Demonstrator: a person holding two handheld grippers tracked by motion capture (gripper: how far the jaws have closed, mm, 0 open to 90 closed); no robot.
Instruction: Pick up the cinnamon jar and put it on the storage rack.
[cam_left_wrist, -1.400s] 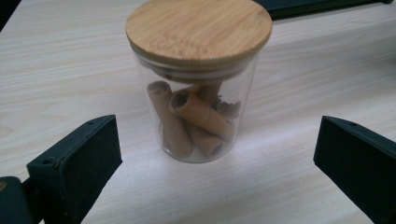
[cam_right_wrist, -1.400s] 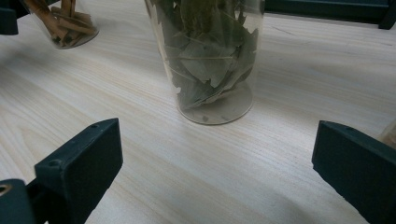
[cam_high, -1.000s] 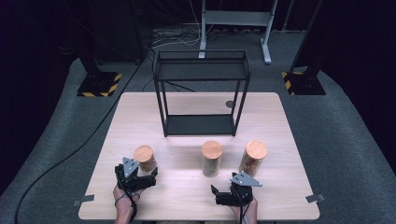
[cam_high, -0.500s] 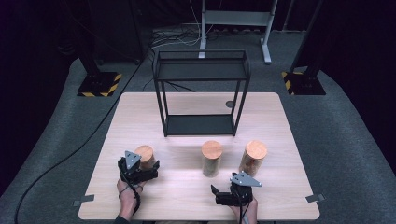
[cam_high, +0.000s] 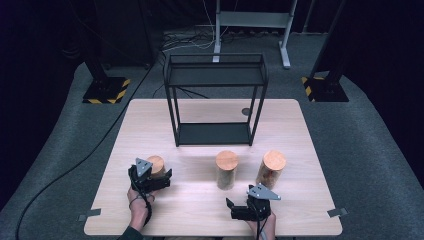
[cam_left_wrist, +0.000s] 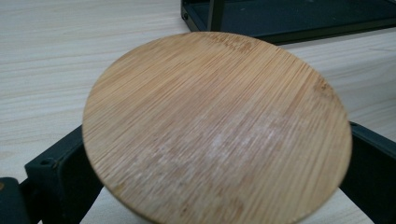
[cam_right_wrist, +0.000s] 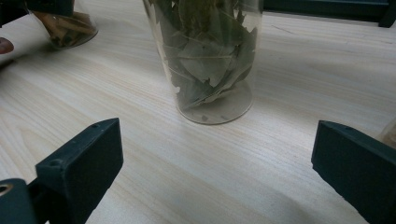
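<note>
As left gripper (cam_high: 159, 176) neared, jaws now flank left jar (cam_high: 155, 163).

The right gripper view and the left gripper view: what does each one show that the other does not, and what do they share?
The right gripper view alone shows the middle jar's glass wall packed with dried leaves, and the bottom of another jar at the upper left. Its claw stands wide open on bare wood.

The left gripper view alone shows a round bamboo lid from above, with the left claw's black jaws on either side of it, and the foot of a black metal shelf behind.

Both show the light wooden table.
</note>
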